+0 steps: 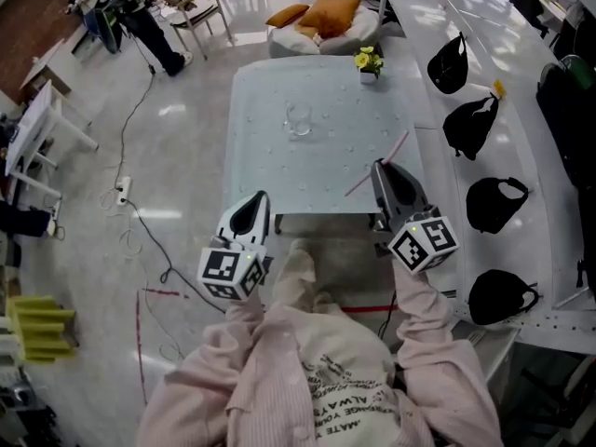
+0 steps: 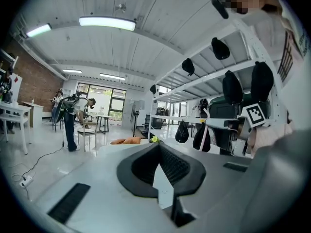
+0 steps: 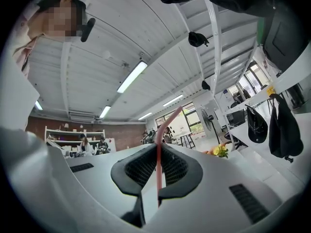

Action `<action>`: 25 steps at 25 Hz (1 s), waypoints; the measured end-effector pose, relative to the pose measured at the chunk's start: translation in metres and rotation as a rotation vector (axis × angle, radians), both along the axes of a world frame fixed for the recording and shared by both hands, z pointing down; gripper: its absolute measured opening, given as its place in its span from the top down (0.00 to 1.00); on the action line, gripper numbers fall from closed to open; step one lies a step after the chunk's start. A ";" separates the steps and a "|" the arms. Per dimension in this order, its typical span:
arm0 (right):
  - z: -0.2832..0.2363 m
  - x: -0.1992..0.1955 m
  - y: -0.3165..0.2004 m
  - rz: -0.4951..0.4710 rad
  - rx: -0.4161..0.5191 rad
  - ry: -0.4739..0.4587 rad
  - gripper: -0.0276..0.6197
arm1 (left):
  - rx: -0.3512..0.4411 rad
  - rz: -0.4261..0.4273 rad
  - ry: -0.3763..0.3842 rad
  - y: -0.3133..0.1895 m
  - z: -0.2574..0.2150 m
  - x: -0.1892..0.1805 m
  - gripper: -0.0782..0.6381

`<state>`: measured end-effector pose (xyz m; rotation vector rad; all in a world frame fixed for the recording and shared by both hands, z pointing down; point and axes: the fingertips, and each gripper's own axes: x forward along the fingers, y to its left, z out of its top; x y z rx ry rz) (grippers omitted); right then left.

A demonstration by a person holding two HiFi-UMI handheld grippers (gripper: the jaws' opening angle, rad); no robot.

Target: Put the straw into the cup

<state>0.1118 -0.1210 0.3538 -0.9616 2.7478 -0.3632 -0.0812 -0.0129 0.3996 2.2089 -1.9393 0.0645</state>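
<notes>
A clear glass cup (image 1: 298,117) stands on the pale table (image 1: 270,166), toward its far middle. My right gripper (image 1: 380,167) hovers over the table's near right corner, shut on a pink bendy straw (image 1: 382,159) that slants across its tips. In the right gripper view the straw (image 3: 158,165) runs upright between the pads of the right gripper (image 3: 159,148), its bent top sticking out above. My left gripper (image 1: 262,199) sits at the table's near edge, left of centre, well short of the cup. In the left gripper view the left gripper (image 2: 158,147) is shut, tips together and holding nothing.
A small pot of yellow flowers (image 1: 369,61) stands at the table's far right corner. A white shelf (image 1: 521,156) with black caps (image 1: 449,63) runs along the right. Orange cushions (image 1: 321,15) lie beyond the table. Cables (image 1: 140,222) trail on the floor at left.
</notes>
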 end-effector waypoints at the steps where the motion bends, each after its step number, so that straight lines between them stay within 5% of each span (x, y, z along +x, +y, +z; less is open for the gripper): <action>1: 0.002 -0.003 -0.008 0.004 -0.003 0.002 0.93 | -0.003 0.001 0.003 -0.007 0.002 -0.004 0.89; 25: 0.027 -0.098 -0.189 0.240 -0.108 0.011 0.93 | -0.143 0.071 0.133 -0.191 0.066 -0.121 0.89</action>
